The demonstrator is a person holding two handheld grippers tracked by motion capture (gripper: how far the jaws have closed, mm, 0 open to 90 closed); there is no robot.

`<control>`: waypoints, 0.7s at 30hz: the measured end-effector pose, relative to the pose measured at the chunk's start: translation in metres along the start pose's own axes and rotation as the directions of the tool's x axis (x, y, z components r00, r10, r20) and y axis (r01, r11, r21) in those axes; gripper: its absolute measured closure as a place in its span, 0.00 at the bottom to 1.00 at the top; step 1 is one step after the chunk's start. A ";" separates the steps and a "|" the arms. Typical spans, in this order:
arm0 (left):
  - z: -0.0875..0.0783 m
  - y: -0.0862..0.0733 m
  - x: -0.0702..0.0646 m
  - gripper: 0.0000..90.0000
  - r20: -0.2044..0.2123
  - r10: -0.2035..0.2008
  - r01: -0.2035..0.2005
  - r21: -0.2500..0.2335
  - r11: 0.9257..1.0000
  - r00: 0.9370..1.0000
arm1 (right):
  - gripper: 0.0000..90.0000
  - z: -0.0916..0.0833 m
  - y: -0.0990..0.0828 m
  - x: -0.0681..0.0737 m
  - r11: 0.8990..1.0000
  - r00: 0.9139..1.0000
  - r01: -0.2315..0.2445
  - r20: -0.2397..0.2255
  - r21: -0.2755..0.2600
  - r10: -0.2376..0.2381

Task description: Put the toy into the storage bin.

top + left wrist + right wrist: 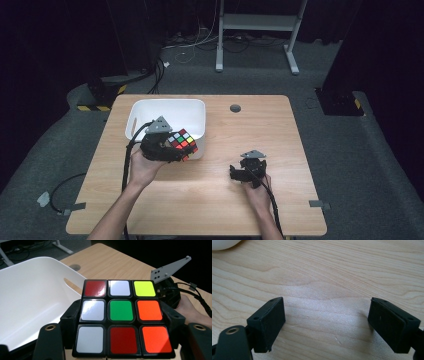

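- I am holding the puzzle cube (pixel 182 144) in the left gripper (pixel 176 150); the jaws are clamping it from both sides, as the left gripper view is showing black pads pressed against the cube's left and right faces.
- The cube is sitting clear of the table surface, right at the near right corner of the white tub (pixel 150 111), overlapping the tub's front wall in the high view.
- In the left gripper view, the cube (pixel 123 317) is facing the camera with a green centre tile, white, red, orange and yellow tiles around it.
- The white tub (pixel 32 302) is lying just beside the cube on that view's left, with its handle slot showing at the rim.
- The right gripper (pixel 239 172) is resting low on the wooden table (pixel 280 130), well apart from the cube, toward the near right.
- In the right gripper view its jaws are standing wide apart with nothing but bare wood between them.
- A small dark round grommet (pixel 235 108) is sitting in the tabletop beyond the tub, to its right.
- Nothing is lying between the two grippers on the table.
- Beyond the table, cables and a white frame leg (pixel 219 45) are standing on the grey floor.
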State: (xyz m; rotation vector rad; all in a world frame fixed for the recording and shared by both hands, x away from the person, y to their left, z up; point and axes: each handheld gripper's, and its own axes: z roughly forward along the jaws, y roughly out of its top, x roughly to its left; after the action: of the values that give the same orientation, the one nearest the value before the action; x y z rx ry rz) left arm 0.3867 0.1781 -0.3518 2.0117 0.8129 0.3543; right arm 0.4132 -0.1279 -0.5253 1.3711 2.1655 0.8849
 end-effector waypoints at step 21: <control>0.002 0.033 0.025 0.37 -0.064 -0.006 0.007 0.007 1.000 0.998 | 0.16 0.000 0.000 0.000 1.000 1.000 0.000 0.001 0.002 0.000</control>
State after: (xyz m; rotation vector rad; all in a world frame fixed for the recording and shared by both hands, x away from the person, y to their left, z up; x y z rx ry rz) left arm 0.4196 0.1814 -0.3265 2.0126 0.8610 0.4145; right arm 0.4131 -0.1279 -0.5252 1.3718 2.1659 0.8825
